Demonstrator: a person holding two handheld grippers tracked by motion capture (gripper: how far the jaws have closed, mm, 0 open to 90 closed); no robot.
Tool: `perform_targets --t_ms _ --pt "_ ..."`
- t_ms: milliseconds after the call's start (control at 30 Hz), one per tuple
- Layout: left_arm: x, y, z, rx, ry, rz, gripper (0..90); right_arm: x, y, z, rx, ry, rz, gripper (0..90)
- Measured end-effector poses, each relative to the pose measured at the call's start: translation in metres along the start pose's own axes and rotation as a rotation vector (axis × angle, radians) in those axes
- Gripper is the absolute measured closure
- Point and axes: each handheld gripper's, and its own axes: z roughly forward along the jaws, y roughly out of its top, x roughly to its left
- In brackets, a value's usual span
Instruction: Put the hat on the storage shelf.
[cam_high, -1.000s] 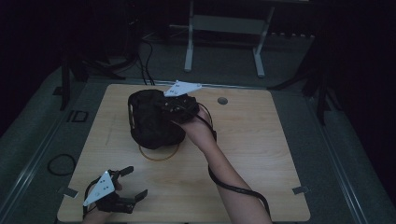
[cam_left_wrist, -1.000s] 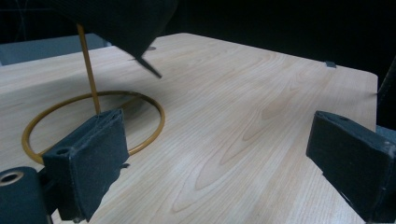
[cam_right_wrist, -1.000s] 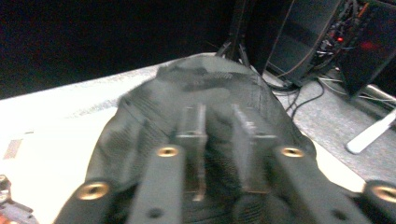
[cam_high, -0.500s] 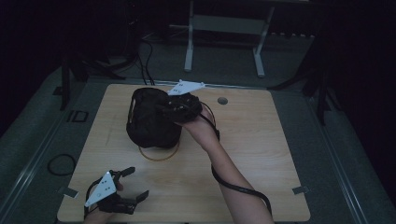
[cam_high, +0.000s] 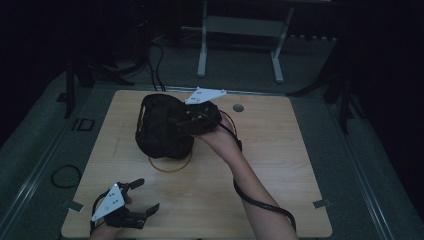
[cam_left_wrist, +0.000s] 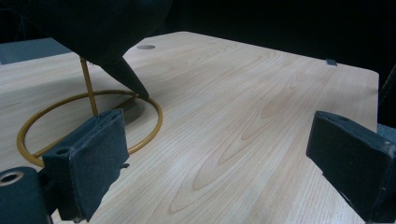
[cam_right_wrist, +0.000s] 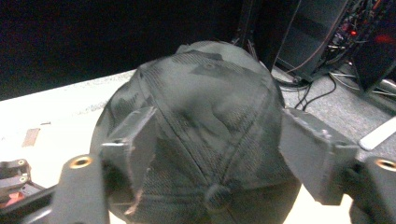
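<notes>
A black cap sits on a thin gold stand whose ring base lies on the wooden table. My right gripper is at the cap's right side. In the right gripper view its jaws stand apart, open, on either side of the cap's crown. My left gripper rests open near the table's front left corner, with nothing between its jaws. In the left gripper view it faces the gold ring and the cap's underside.
A round cable hole is in the table's back edge. A tape mark sits at the front right. A metal frame and cables are on the floor behind the table.
The right gripper has edged slightly right and nearer while staying at the cap. The left gripper has drifted a little to the right.
</notes>
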Motion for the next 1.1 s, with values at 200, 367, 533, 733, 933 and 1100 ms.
perform_targets --t_ms 200,367,533,733,933,1100 --pt "0.0 0.0 0.001 0.0 0.0 0.0 5.7 -0.005 -0.008 -0.007 -0.015 0.03 0.028 16.3" --pt "-0.001 -0.001 0.002 0.009 -0.003 -0.004 5.7 -0.008 -0.023 -0.013 0.01 0.044 0.019 15.0" --pt "-0.001 -0.001 0.004 0.014 -0.004 -0.001 5.7 -0.008 -0.039 -0.017 0.012 0.047 -0.016 14.3" --pt "-0.001 -0.002 0.004 0.018 -0.006 0.0 5.7 -0.006 -0.056 -0.021 0.015 0.046 -0.032 14.2" --pt "0.0 -0.002 0.002 0.019 0.003 -0.004 5.7 -0.002 -0.077 -0.024 0.02 0.058 -0.018 14.2" --pt "0.001 -0.002 0.001 0.021 0.009 -0.006 5.7 0.003 -0.091 -0.025 0.022 0.064 -0.018 14.2"
